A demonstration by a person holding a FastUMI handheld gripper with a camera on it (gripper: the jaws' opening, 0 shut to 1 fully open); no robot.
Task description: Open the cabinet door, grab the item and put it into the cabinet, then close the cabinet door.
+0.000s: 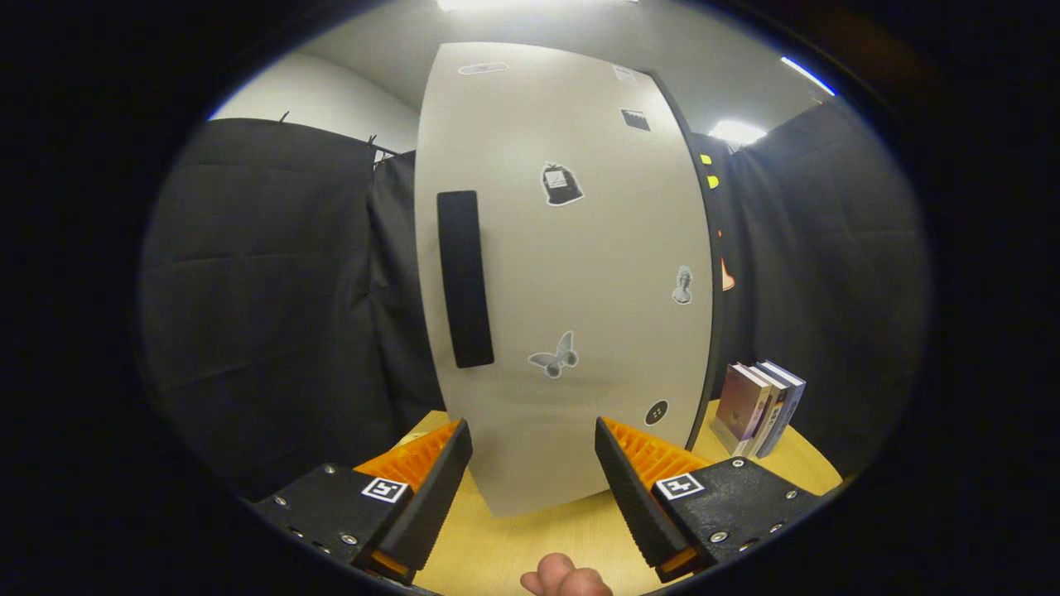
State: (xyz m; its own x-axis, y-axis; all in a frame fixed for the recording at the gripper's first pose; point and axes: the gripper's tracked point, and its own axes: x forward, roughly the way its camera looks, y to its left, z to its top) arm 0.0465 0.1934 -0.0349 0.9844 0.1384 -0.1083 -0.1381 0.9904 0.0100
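Gripper view: gripper (534,451) jaws spread wide, holding nothing, facing the cabinet door (563,273). Door is closed, pale, with stickers and a black vertical handle (464,279) ahead of the left finger. Cabinet stands on the wooden counter (538,538). Books (758,407) stand upright right of the cabinet, beyond the right finger. A fingertip (567,578) shows below the jaws.

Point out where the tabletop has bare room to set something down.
Bare wood lies on the table between the open hand-held gripper fingers, up to the closed cabinet door. Another strip runs between the door's right edge and the books, where it is crowded.
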